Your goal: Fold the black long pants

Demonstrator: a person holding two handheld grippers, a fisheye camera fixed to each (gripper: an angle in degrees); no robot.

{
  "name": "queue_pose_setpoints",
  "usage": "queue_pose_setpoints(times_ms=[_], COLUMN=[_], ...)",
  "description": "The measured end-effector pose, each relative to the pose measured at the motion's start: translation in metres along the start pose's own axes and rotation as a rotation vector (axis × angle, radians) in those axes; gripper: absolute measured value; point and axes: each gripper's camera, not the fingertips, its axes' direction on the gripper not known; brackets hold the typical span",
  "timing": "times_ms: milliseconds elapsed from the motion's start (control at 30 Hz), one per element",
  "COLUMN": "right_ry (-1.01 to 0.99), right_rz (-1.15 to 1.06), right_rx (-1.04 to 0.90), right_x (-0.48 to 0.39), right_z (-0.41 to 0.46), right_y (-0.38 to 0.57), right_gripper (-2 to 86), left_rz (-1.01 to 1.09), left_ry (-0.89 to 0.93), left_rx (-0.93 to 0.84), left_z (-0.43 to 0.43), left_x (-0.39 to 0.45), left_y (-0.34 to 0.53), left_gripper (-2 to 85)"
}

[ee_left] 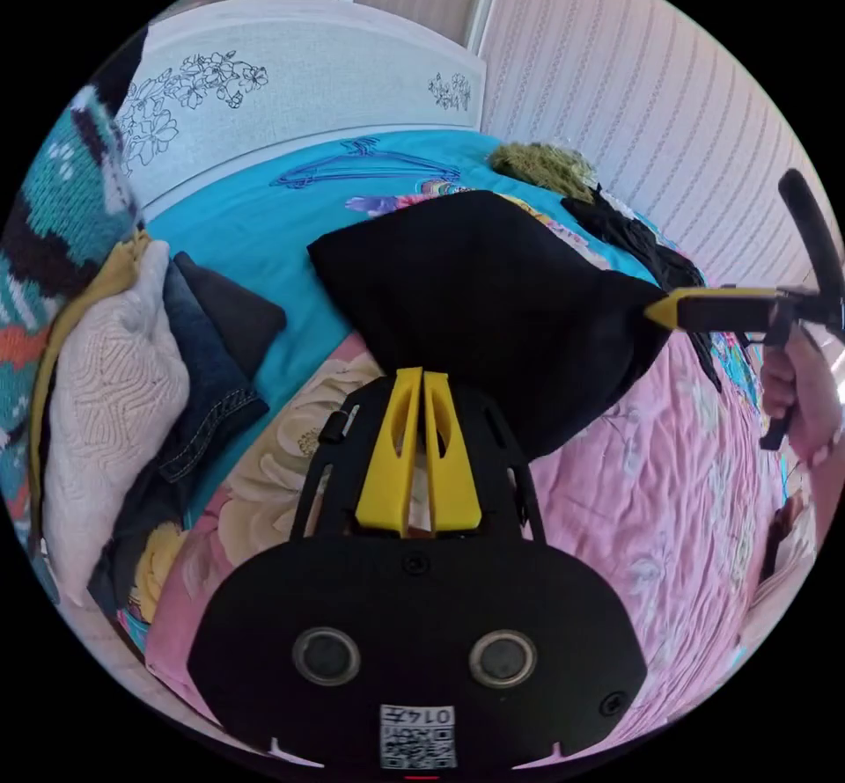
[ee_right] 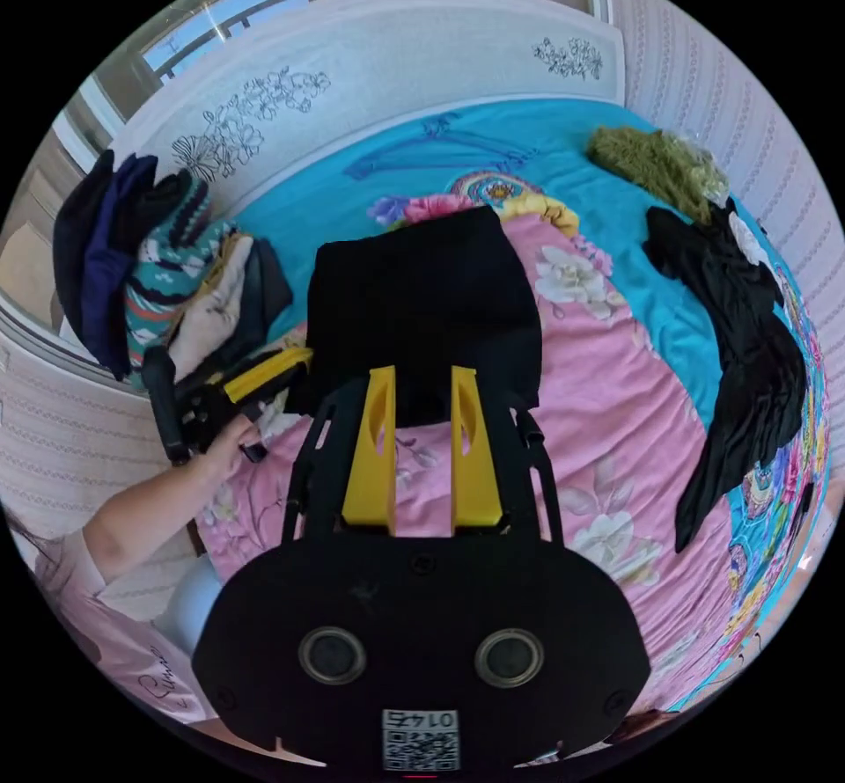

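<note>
Black long pants (ee_left: 493, 308), folded compact, frame centre on bed (ee_left: 669, 501). Left tongs (ee_left: 421, 378) clenched on near edge; right tongs (ee_right: 421, 378) released, hovering, likely readying next fold.

A bed (ee_right: 616, 431) is spread with a pink flowered cover over a turquoise sheet (ee_right: 546, 136), and a white headboard (ee_right: 378, 53) with drawn flowers stands at its far end. A blue clothes hanger (ee_right: 440, 145) lies on the turquoise near the headboard. Just beside the bed's edge sits a pile of folded clothes (ee_left: 123, 378): cream knit, jeans, a patterned teal sweater. A shaggy olive-green piece (ee_right: 656, 158), perhaps a fuzzy garment, lies near a loose black garment (ee_right: 748, 352).
</note>
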Motion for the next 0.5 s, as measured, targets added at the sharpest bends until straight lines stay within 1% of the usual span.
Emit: queue_pose_setpoints(times_ms=[67, 167, 233, 267, 333, 400, 433, 467, 500], right_ry=[-0.042, -0.068, -0.074, -0.099, -0.113, -0.127, -0.122, -0.103, -0.076], right_rz=[0.002, 0.012, 0.024, 0.017, 0.000, -0.043, -0.047, -0.049, -0.033], right_rx=[-0.018, 0.061, 0.113, 0.147, 0.183, 0.203, 0.203, 0.205, 0.194], right_x=[0.013, 0.028, 0.032, 0.032, 0.026, 0.006, 0.000, -0.013, -0.025], right_z=[0.018, 0.005, -0.017, -0.035, -0.064, -0.105, -0.116, -0.136, -0.154], right_y=[0.010, 0.036, 0.062, 0.085, 0.129, 0.208, 0.230, 0.276, 0.325], right_gripper=[10.7, 10.3, 9.6, 9.3, 9.0, 8.7, 8.7, 8.7, 8.7], left_rz=[0.008, 0.071, 0.233, 0.285, 0.485, 0.580, 0.619, 0.636, 0.664], left_ry=[0.009, 0.003, -0.036, -0.054, -0.120, -0.138, -0.126, -0.112, -0.078], left_rx=[0.006, 0.073, 0.148, 0.162, 0.194, 0.181, 0.164, 0.159, 0.155], left_z=[0.015, 0.013, -0.014, -0.022, -0.051, -0.071, -0.084, -0.091, -0.105], left_x=[0.004, 0.019, 0.052, 0.063, 0.114, 0.152, 0.177, 0.188, 0.211], left_y=[0.012, 0.045, 0.086, 0.098, 0.155, 0.201, 0.232, 0.249, 0.283], left_gripper=[-0.7, -0.5, 0.4, 0.7, 1.9, 2.6, 3.0, 3.3, 3.7])
